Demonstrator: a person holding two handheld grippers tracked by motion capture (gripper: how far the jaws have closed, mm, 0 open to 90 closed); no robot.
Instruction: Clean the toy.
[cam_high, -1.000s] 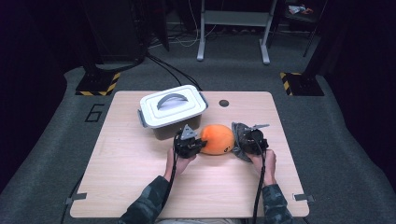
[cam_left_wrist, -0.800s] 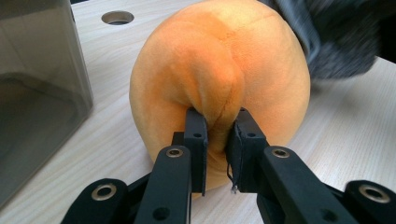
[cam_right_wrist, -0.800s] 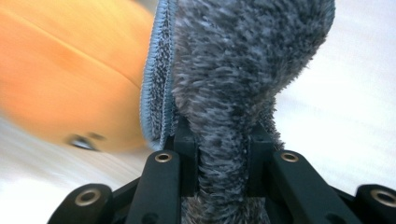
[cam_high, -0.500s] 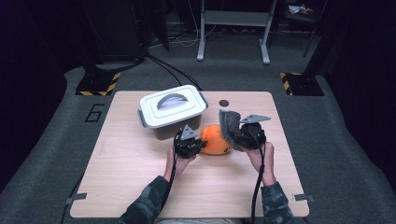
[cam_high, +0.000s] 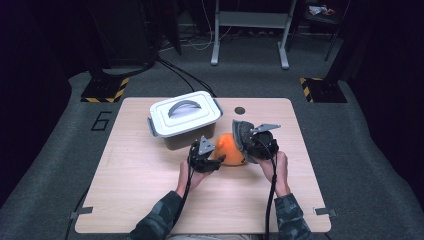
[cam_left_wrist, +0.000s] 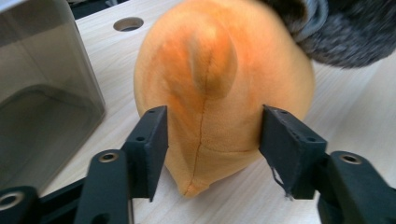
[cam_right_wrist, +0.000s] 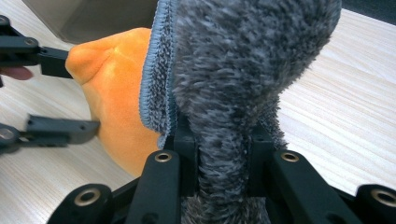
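Grey cloth (cam_right_wrist: 243, 70), pinched in the right gripper (cam_right_wrist: 219, 154), now stands higher over the orange plush (cam_left_wrist: 219, 84); left gripper (cam_left_wrist: 212, 140) jaws, just opened, flank the plush's seam in its own view.

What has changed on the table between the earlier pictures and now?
The right gripper has lifted the grey cloth up off the orange plush toy, toward the far side, and keeps it clamped. The left gripper has just been opening its jaws; the toy sits between them, no longer squeezed. The lidded box and the toy stayed in place.
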